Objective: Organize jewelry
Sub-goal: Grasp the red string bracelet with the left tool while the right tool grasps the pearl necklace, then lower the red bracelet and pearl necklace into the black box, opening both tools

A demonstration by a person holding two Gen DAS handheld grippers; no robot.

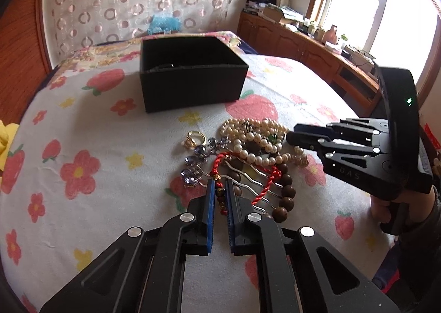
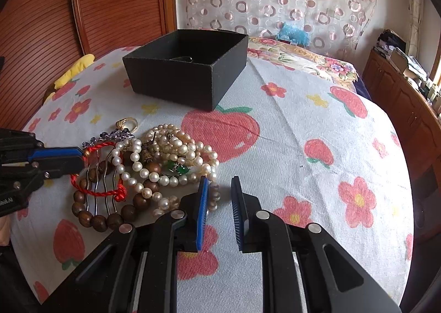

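Left gripper [image 1: 219, 189], jaws clenched on a red braided cord bracelet [image 1: 242, 175], apparently at its beads. Right gripper [image 2: 219, 189], jaws released, beside the white pearl necklace [image 2: 176, 158]. Open black cardboard box [image 2: 187, 70] lies beyond the pearls.

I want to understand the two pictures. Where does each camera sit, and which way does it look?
Left wrist: sits on the left claw, looks across the bed at the jewelry pile and black box; the right claw shows too.
Right wrist: sits on the right claw, at the pile's right edge; the left claw enters from the left.
Shared: pile, box.
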